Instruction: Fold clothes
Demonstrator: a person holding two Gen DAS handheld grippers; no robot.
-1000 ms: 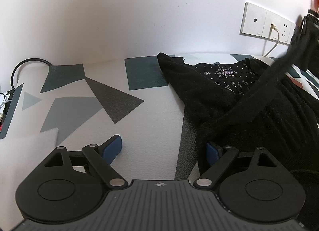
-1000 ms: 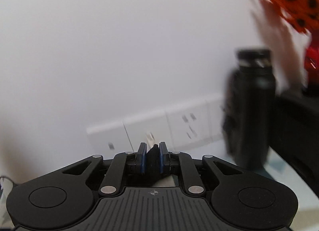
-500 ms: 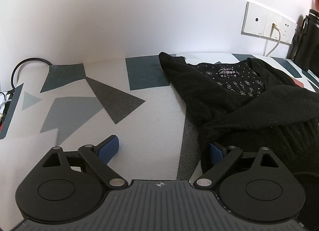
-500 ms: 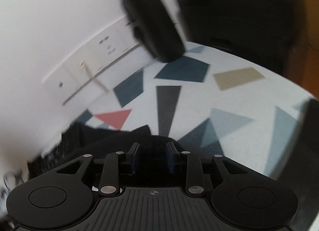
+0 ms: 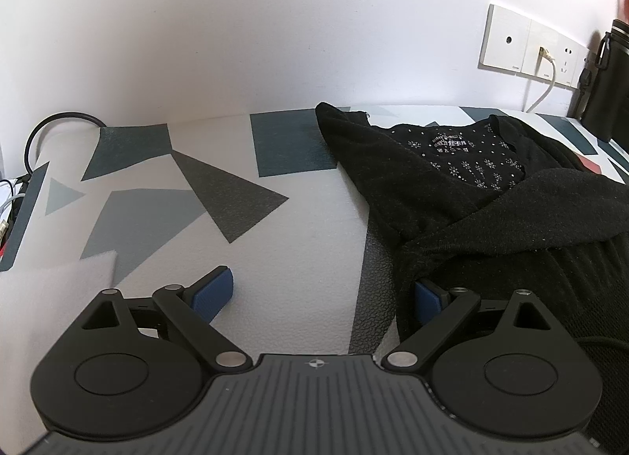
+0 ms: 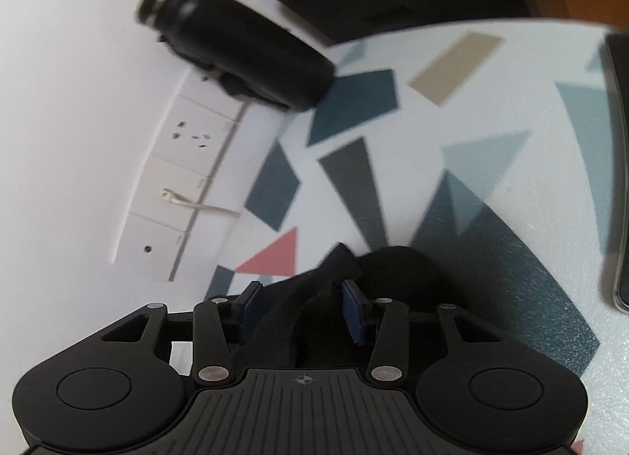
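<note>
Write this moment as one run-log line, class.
task: fold clothes | left gripper: open, beside black sweater | right gripper: open, astride sleeve | sleeve laid across body | black bottle near sockets

The left wrist view sits low over the desk [image 5: 275, 258], level, looking toward the wall, with the black sweater [image 5: 491, 199] near at 2 o'clock and the socket panel [image 5: 526, 44] far at 1 o'clock. The right wrist view is rolled hard sideways, close above the desk [image 6: 511, 120]; its socket panel [image 6: 177, 179] lies at 9 o'clock and the black flask [image 6: 243, 46] at 11 o'clock. Both views share the sweater [image 6: 373, 270], socket panel, flask [image 5: 607, 77] and patterned desk top.
</note>
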